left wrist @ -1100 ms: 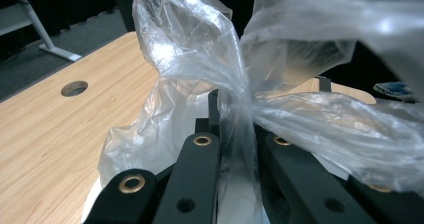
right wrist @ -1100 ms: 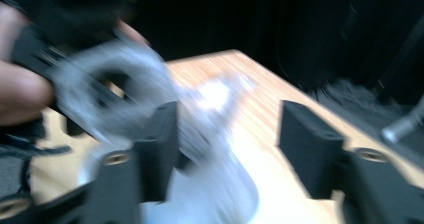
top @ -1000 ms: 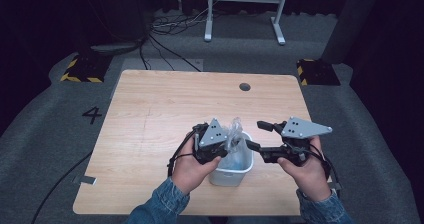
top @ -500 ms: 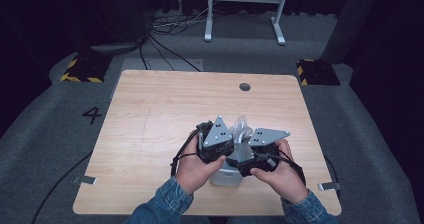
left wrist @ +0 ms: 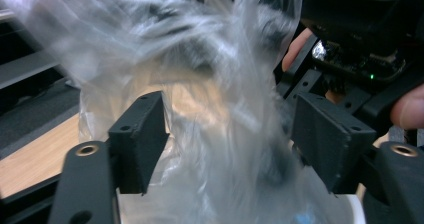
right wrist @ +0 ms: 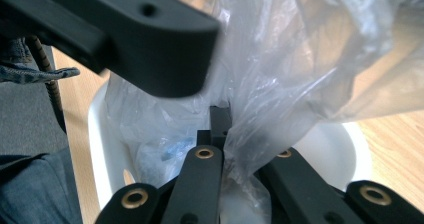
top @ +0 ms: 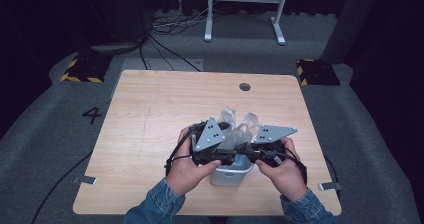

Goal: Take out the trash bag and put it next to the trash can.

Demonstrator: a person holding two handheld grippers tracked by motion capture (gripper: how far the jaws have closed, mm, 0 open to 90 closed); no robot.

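A clear plastic bag (top: 235, 120) stands up out of a small white bin (top: 230, 175) near the table's front edge. Both hands hold their grippers over the bin, facing each other. My left gripper (top: 231, 148) has just been opening; in the left gripper view its jaws (left wrist: 227, 119) stand wide apart, with the bag (left wrist: 200, 59) loose between them and the pads off the film. My right gripper (top: 246, 147) has just been closing. In the right gripper view it (right wrist: 220, 118) is shut on a bunched fold of the bag (right wrist: 280, 59) above the bin (right wrist: 102, 144).
The wooden table (top: 150, 109) has a round cable hole (top: 244, 86) at its far edge. A black jaw of the left gripper (right wrist: 125, 29) crosses close above the right gripper's camera. Cables and a metal stand (top: 245, 4) are on the floor behind.
The right hand has moved left from beside the bin to the bag and closed its jaws on it. The left gripper's jaws, shut on the bag before, have opened.
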